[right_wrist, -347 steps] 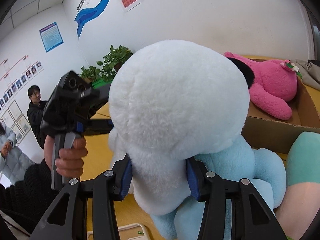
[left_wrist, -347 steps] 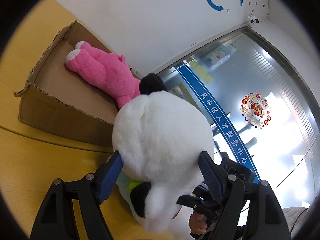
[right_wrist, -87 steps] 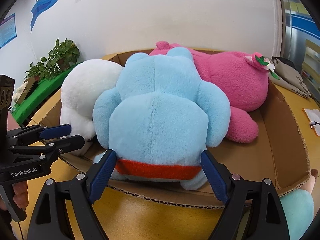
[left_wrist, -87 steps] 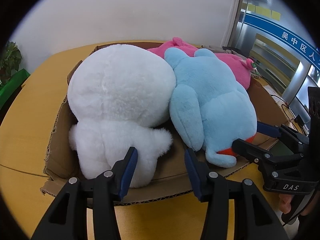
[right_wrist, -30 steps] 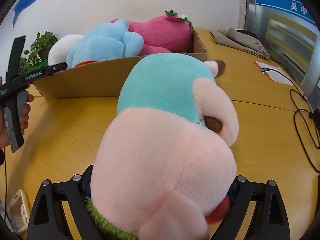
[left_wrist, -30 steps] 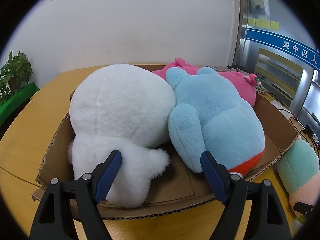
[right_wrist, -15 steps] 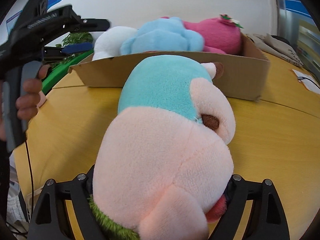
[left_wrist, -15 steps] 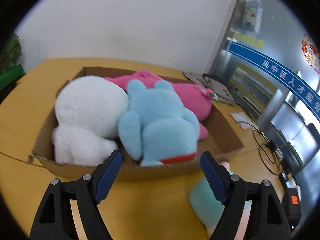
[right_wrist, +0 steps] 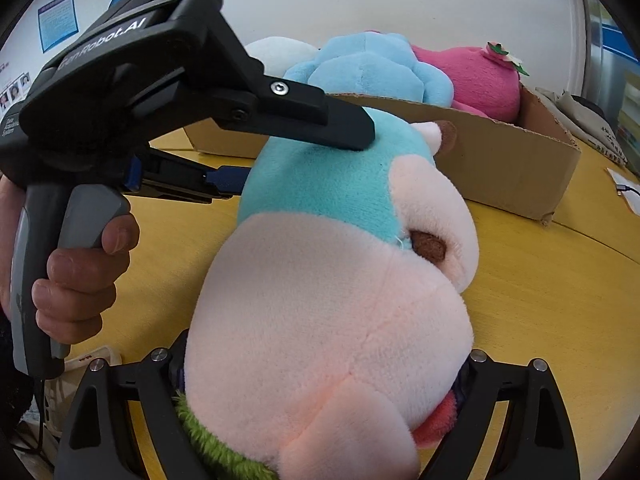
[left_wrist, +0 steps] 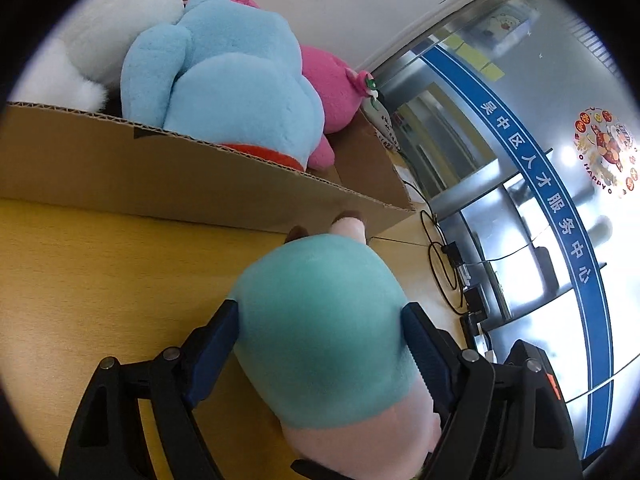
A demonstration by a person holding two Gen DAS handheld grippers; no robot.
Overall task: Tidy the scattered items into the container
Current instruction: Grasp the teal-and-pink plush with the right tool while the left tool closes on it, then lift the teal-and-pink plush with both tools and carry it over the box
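A teal and pink plush toy [right_wrist: 328, 280] lies on the yellow table in front of the cardboard box [right_wrist: 500, 160]. My right gripper [right_wrist: 320, 368] is shut on its pink lower body, which bulges over the fingers and hides the pads. My left gripper [left_wrist: 320, 312] straddles the toy's teal head [left_wrist: 320, 340], its fingers spread wide, the head filling the gap. From the right wrist view, the left gripper [right_wrist: 298, 156] has one finger on top of the head and one at its side. Inside the box [left_wrist: 160, 176] lie a white plush [left_wrist: 100, 28], a blue plush [left_wrist: 232, 68] and a pink plush [left_wrist: 328, 88].
A person's hand [right_wrist: 80, 276] holds the left gripper's handle. Black cables [left_wrist: 440, 264] run over the table to the right of the box. A grey cloth bag [right_wrist: 580, 116] and a sheet of paper [right_wrist: 628, 192] lie beyond it. A glass wall stands on the right.
My left gripper has swung down from over the box onto the teal and pink toy, and its fingers now straddle the head. The right gripper stays on the toy's lower body.
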